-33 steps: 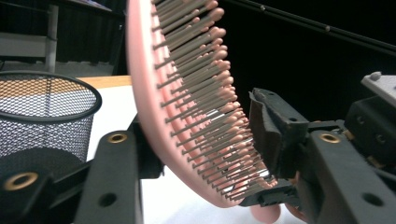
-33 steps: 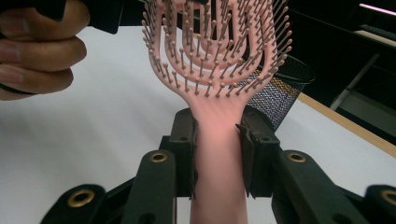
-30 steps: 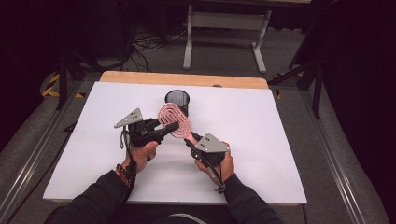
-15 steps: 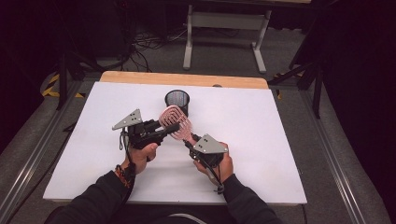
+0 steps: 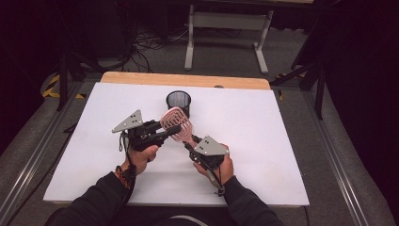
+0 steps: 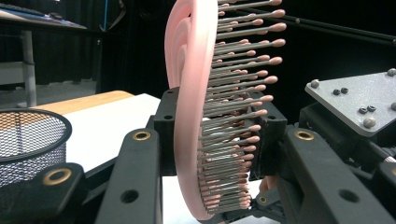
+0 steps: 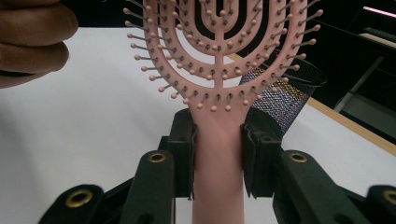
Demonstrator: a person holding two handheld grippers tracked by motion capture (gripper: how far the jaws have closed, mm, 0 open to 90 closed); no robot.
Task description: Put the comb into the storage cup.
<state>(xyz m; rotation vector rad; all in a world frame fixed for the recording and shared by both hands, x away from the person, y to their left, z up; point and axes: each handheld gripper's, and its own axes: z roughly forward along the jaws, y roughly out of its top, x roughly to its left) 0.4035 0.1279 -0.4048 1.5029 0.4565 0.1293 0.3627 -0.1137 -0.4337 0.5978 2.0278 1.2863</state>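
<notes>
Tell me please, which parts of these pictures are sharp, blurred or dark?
High view: white table brightly lit, surroundings dark. Left gripper view: pink hairbrush bristles sharp, mesh cup softer. Right gripper view: hairbrush handle crisp, hand at the corner blurred.

Dark sleeves, a beaded wristband on the left wrist; each black tool (image 5: 175,129) carries a grey, screw-studded triangular plate.

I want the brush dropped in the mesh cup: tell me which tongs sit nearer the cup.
Left. The left tongs grip the brush head just before the mesh cup; the right tongs hold the handle farther back.
</notes>
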